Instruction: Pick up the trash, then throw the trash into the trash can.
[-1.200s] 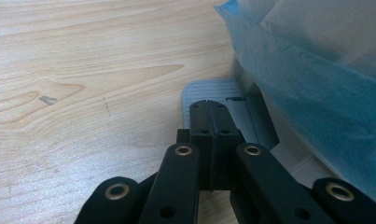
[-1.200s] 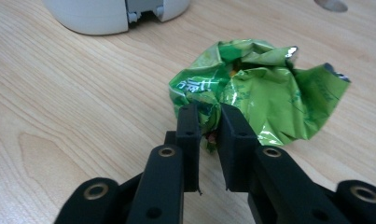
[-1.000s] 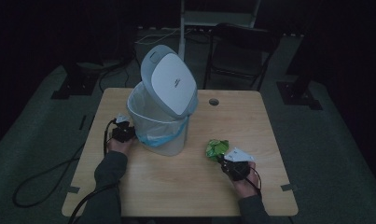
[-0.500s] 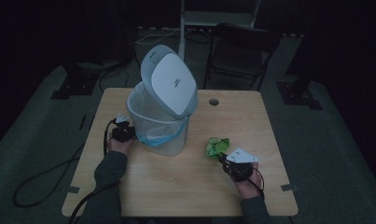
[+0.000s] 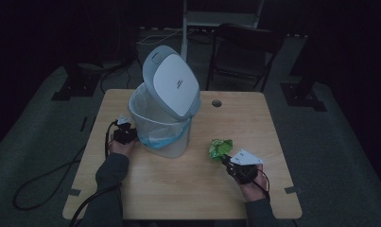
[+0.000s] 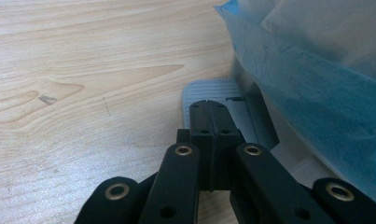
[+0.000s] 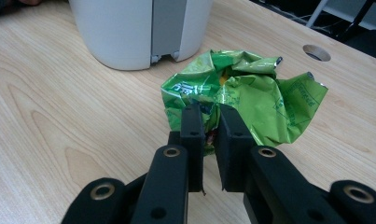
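Since the earlier frames little shifts: right gripper (image 5: 227,161) edges slightly toward 11 o'clock, jaws clamped on the crumpled green wrapper (image 5: 220,148), which sits on the table (image 5: 273,142) at 4 o'clock of the pedal bin (image 5: 167,137). Left gripper (image 6: 209,109), jaws shut and empty, presses the pedal (image 6: 199,91); lid (image 5: 174,82) stands open. Grasp done; lift and drop into the bin remain.

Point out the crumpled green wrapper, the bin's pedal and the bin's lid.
crumpled green wrapper (image 7: 251,100), right gripper view, on its creased middle.
bin's pedal (image 6: 206,91), left gripper view, on its ribbed top.
bin's lid (image 5: 173,84), high view, on its white panel.
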Demonstrator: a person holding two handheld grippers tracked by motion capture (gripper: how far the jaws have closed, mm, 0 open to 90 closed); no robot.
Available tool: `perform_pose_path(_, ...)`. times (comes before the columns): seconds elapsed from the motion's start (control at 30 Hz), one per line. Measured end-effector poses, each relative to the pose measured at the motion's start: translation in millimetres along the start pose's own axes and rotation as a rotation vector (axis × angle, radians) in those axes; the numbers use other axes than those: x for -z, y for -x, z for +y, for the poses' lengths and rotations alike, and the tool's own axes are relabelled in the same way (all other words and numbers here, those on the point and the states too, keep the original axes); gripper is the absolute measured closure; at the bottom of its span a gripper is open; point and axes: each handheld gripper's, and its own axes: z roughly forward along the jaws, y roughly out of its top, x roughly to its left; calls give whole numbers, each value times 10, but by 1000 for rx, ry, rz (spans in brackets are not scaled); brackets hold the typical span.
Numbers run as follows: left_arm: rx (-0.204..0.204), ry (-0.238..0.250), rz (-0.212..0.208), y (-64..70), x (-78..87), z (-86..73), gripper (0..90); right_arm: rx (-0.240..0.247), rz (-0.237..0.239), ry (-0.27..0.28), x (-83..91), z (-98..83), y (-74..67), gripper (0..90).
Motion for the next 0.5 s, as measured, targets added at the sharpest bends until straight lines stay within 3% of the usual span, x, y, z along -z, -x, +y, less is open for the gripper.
perform_pose_path(0.5, -3, 0, 3, 5, 0, 0, 900, 41, 29, 38, 137, 144, -42, 820)
